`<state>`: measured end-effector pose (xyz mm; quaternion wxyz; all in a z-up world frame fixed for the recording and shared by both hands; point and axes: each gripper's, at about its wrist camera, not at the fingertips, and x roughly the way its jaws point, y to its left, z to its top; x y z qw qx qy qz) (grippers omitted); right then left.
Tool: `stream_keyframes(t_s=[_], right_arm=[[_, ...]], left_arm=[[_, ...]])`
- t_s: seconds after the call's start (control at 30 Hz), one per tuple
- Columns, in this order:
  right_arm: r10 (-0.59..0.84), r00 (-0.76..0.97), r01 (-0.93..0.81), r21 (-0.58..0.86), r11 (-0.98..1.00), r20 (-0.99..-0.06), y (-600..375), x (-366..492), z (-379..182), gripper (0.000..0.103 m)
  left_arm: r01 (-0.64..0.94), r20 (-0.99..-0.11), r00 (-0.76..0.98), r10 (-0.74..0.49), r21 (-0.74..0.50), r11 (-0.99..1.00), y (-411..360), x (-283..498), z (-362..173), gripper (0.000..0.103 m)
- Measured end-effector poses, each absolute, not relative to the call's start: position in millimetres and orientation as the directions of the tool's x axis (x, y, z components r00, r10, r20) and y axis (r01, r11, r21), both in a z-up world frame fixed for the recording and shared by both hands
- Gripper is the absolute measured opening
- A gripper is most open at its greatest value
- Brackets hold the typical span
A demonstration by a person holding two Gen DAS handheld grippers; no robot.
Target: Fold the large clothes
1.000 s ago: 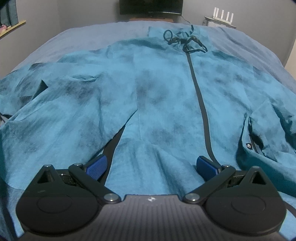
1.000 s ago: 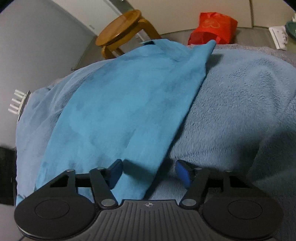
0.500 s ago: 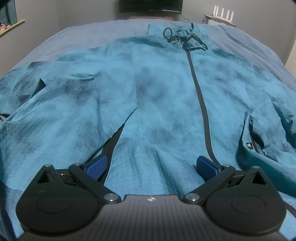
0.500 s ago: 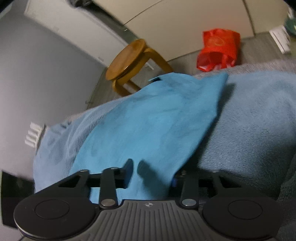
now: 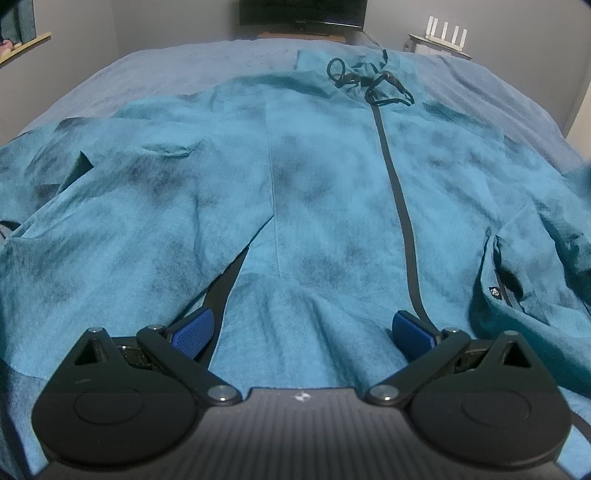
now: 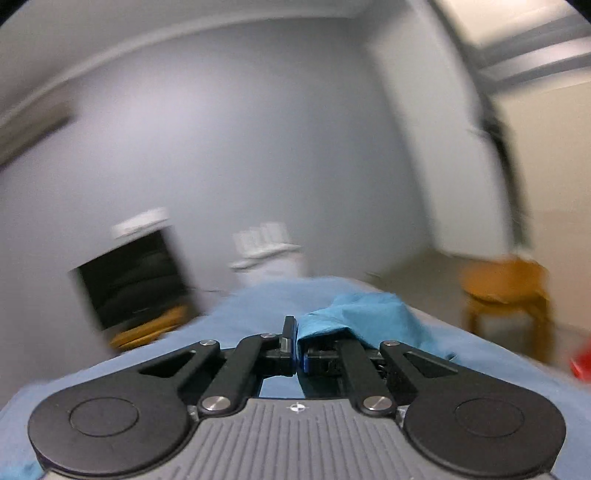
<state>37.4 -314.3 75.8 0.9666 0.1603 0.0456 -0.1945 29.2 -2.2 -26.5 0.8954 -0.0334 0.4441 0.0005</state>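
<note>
A large teal jacket [image 5: 317,192] lies spread front up on the bed, with a black zipper [image 5: 397,199] down its middle and black drawstrings [image 5: 365,83] at the collar. My left gripper [image 5: 303,334] is open, its blue pads straddling the hem near the zipper's lower end. My right gripper [image 6: 297,345] is shut on a fold of the jacket's teal sleeve [image 6: 365,314] and holds it raised above the bed; this view is blurred.
The blue-grey blanket [image 5: 166,70] covers the bed. A TV [image 5: 303,13] and a white router [image 5: 445,31] stand at the far wall. A wooden stool [image 6: 506,291] and a red bag [image 6: 581,360] are beside the bed.
My right gripper closed on the sleeve's edge and lifted it, swinging up to face the wall. My left gripper stayed open at the hem, almost still.
</note>
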Motion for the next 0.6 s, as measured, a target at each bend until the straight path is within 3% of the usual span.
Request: stream_keyframes(t_s=[0.1,0.23,0.33,0.5,0.6], right_arm=[[-0.205,0.969,0.235,0.24,0.942,-0.141,-261.6,61.7,92.5,0.004],[-0.007,0.978,0.052,0.21,0.976,-0.207,-197.4,90.9,84.6,0.005],[0.112,0.951,-0.065,0.168,0.984,-0.287,-153.8,107.4,57.0,0.005],[0.263,0.816,-0.189,0.192,0.963,-0.514,-93.6,123.5,0.6,0.007],[0.284,0.727,-0.174,0.232,0.957,-0.625,-82.9,115.6,-26.1,0.025]], left_arm=[[-0.031,-0.795,0.606,-0.035,-0.067,0.997,-0.1,29.2,-27.3,0.103],[-0.03,-0.795,0.605,-0.043,-0.077,0.997,2.6,29.5,-29.0,0.103],[-0.031,-0.797,0.602,-0.046,-0.081,0.996,4.2,29.8,-30.7,0.103],[-0.04,-0.799,0.6,-0.043,-0.084,0.996,6.1,32.2,-31.4,0.103],[-0.041,-0.801,0.598,-0.041,-0.081,0.996,5.2,34.6,-30.6,0.103]])
